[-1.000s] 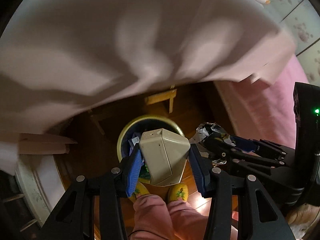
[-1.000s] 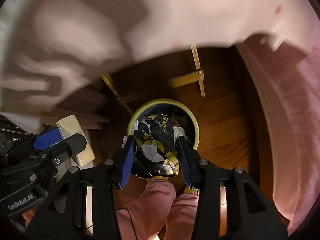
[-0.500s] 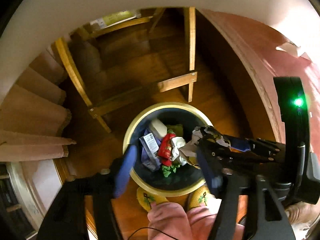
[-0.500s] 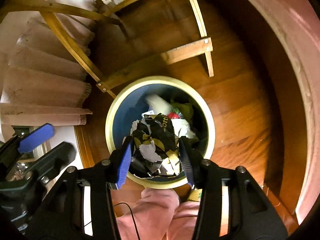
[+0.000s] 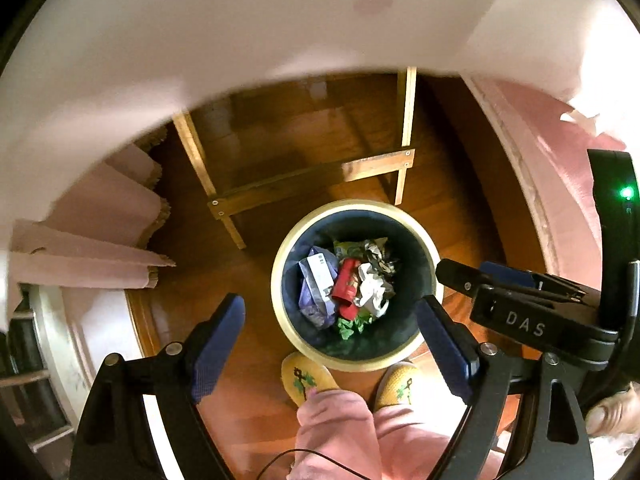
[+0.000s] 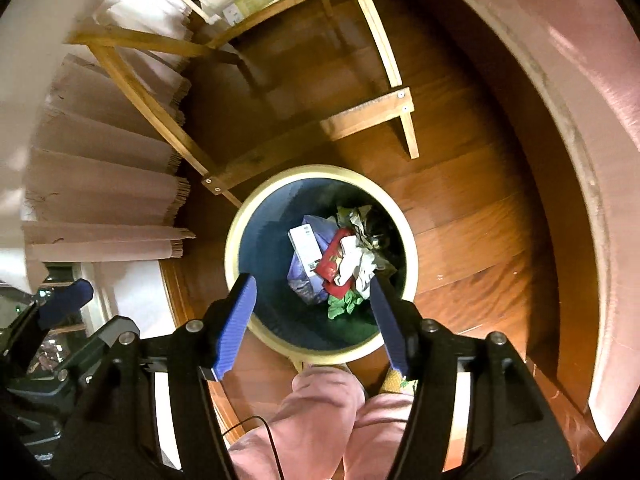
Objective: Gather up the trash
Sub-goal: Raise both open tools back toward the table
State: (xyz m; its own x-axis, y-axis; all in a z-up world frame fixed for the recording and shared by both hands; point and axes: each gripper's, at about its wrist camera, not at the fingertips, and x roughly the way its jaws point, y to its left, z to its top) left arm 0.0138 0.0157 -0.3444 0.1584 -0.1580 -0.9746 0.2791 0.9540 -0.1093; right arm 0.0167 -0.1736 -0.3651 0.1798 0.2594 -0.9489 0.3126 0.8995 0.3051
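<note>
Crumpled wrappers (image 5: pixel 352 288) are heaped in the round, cream-rimmed blue bin (image 6: pixel 240 224) on glossy wooden floor (image 6: pixel 460 232). The left gripper (image 5: pixel 332 348) and right gripper (image 6: pixel 312 320) are held wide apart, empty, above its near rim.

We take this for a room in a home: a polished wooden floor (image 6: pixel 472 216), a round waste bin (image 6: pixel 240 236) of household wrappers, fringed pink cloth (image 6: pixel 104 184) draped beside wooden furniture legs (image 6: pixel 372 114), and embroidered yellow slippers (image 5: pixel 306 376) below pink trousers (image 5: pixel 344 432).

Wooden floor (image 6: pixel 460 216), wooden table legs (image 6: pixel 384 112), pink cloth (image 5: pixel 280 20).
</note>
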